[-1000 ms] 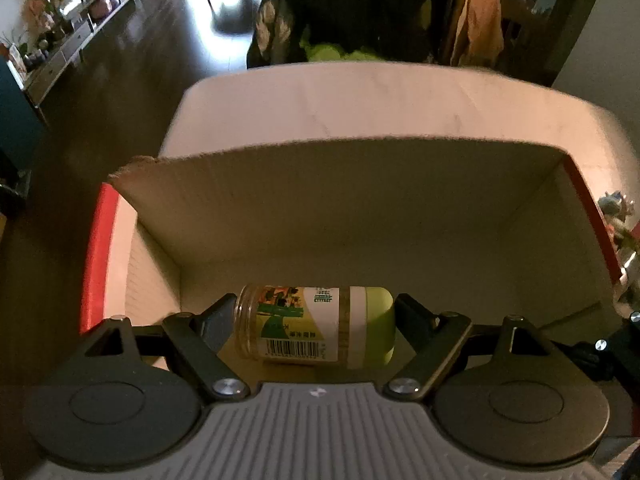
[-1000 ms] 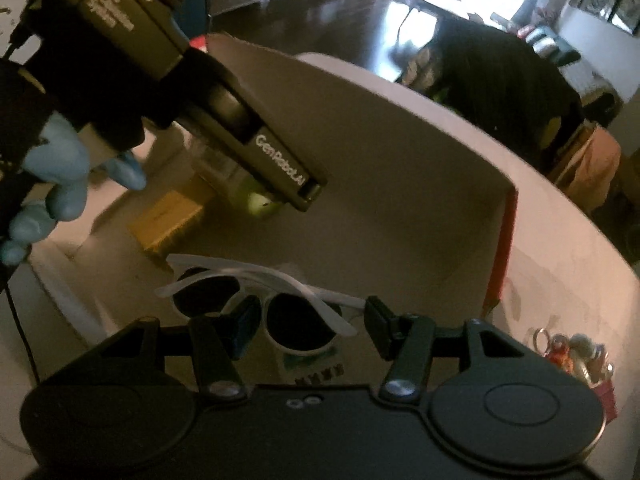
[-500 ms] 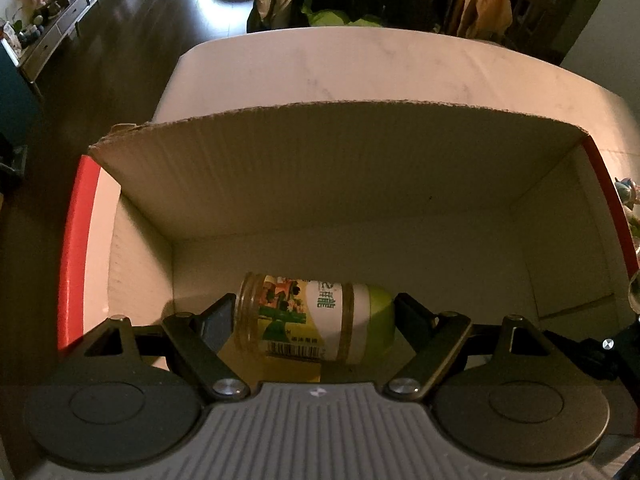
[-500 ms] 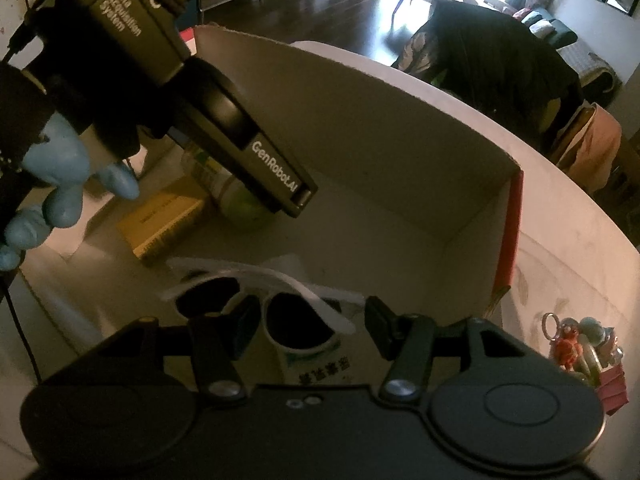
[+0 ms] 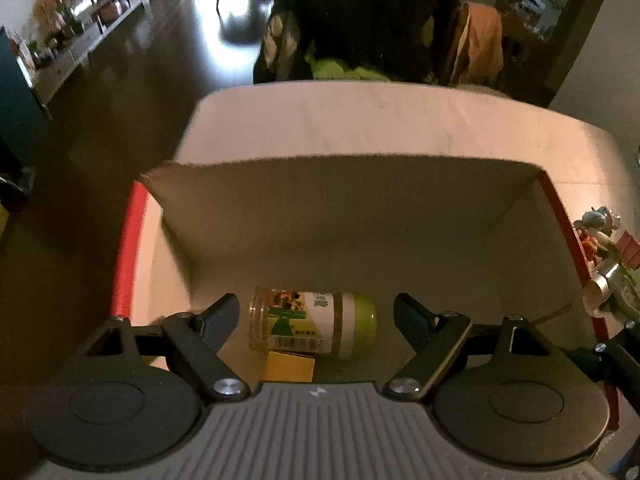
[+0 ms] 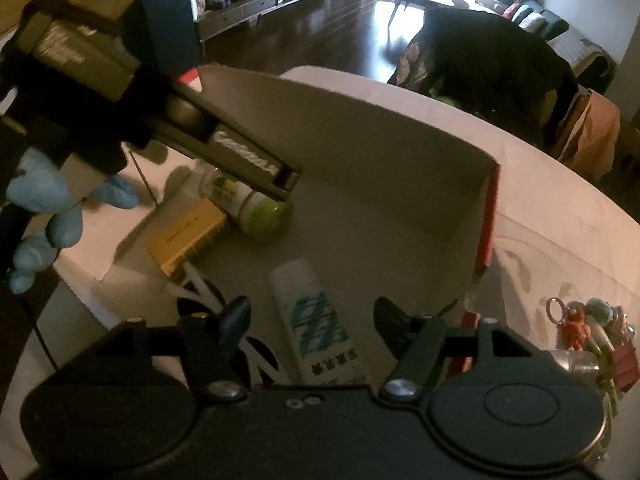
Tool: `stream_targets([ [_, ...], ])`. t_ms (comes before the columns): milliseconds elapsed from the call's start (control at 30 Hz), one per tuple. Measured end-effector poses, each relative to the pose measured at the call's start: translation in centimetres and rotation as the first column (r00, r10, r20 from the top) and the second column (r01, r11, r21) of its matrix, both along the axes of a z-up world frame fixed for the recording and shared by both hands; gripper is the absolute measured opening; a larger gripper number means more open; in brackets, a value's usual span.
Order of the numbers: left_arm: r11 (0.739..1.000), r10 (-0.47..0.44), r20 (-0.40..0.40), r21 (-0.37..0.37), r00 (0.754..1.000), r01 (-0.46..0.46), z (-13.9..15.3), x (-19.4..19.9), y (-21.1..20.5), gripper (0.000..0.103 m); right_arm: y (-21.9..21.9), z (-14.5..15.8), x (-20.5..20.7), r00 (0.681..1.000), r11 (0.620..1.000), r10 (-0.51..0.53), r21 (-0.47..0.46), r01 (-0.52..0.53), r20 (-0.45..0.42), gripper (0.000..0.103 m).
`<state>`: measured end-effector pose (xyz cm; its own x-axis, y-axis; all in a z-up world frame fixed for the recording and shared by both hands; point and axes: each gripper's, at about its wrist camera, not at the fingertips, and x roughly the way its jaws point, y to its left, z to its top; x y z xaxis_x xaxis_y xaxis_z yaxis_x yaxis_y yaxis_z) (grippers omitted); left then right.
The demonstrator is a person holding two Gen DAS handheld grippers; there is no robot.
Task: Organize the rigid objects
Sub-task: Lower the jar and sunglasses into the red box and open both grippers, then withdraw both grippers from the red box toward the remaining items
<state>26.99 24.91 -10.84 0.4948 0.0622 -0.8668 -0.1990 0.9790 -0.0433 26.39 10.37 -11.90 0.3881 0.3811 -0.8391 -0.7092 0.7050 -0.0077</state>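
A cardboard box (image 5: 344, 216) with red edges lies open on the white table. Inside lies a jar with a green lid (image 5: 314, 328) on its side, next to a yellow box (image 5: 289, 366). My left gripper (image 5: 316, 318) is open above the jar, its fingers apart from it. In the right wrist view the jar (image 6: 256, 208) and yellow box (image 6: 188, 238) lie at the box's left, a white tube (image 6: 316, 320) and white sunglasses (image 6: 208, 296) nearer. My right gripper (image 6: 310, 320) is open and empty above the tube.
The left gripper's body (image 6: 160, 120) and a blue-gloved hand (image 6: 44, 208) reach over the box's left side. A keyring with small toys (image 6: 584, 332) lies on the table (image 6: 560, 216) right of the box. A chair with dark clothes (image 5: 360, 24) stands behind.
My left gripper has opened, let go of the jar and pulled back up. My right gripper has let go of the sunglasses, which now lie in the box, and lifted away.
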Motion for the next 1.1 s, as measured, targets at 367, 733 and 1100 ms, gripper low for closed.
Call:
stream_targets([
  [367, 0.999, -0.02, 0.112, 0.049, 0.994, 0.015, 4.0, -3.6, -2.2, 0.084, -2.4, 3.2, -1.6, 1.0, 0.994, -0.017, 0.107, 0.014, 0.023, 0.074],
  [733, 0.998, -0.027, 0.186, 0.069, 0.982, 0.014, 6.5, -7.1, -3.8, 0.084, -4.7, 6.0, -3.5, 1.0, 0.979, -0.02, 0.203, 0.015, 0.024, 0.077],
  [1100, 0.999, -0.036, 0.256, 0.047, 0.966, 0.025, 9.0, -10.3, -5.8, 0.085, -7.6, 8.6, -5.1, 0.999, 0.955, -0.011, 0.296, -0.003, 0.046, 0.09],
])
